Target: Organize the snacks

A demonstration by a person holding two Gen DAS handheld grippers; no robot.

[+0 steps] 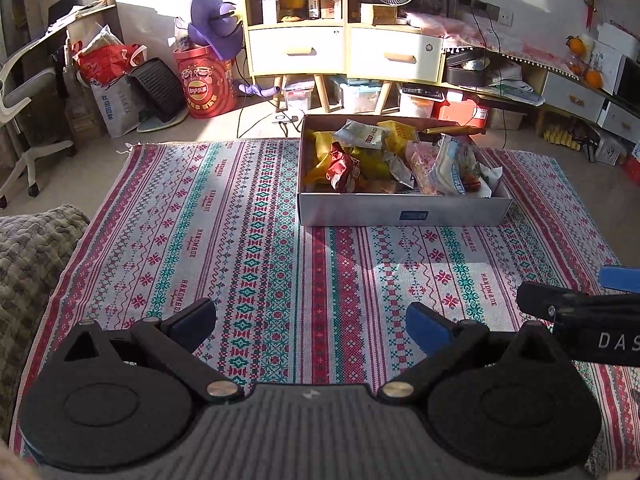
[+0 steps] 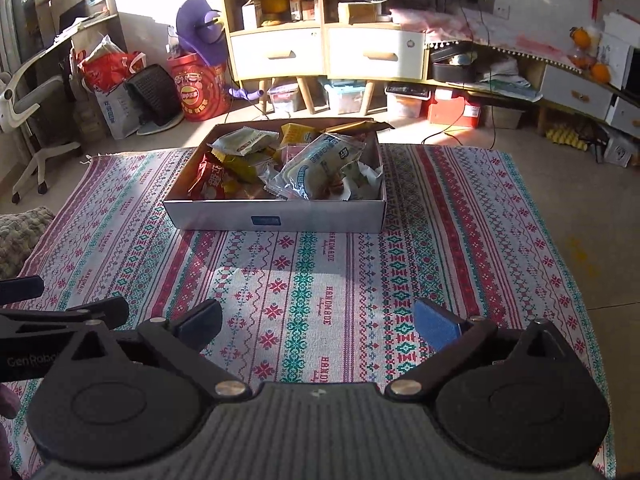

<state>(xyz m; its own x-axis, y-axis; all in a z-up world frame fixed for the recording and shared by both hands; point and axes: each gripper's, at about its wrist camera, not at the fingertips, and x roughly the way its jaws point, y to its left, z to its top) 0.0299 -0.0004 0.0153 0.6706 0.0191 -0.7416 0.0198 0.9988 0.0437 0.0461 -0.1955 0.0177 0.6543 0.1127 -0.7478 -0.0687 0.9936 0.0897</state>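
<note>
Upper centre of the right wrist view held the snack box (image 2: 276,216), long axis across frame, well beyond the right gripper (image 2: 318,326), which was empty and wide open like the left gripper (image 1: 312,320); right looked nearer.

Both handheld grippers, the left gripper (image 1: 311,322) and right gripper (image 2: 318,322), are matte black with round hubs, brass-coloured pivot screws, ribbed grey bases and blue finger pads (image 2: 436,328) (white lettering on the side).
</note>
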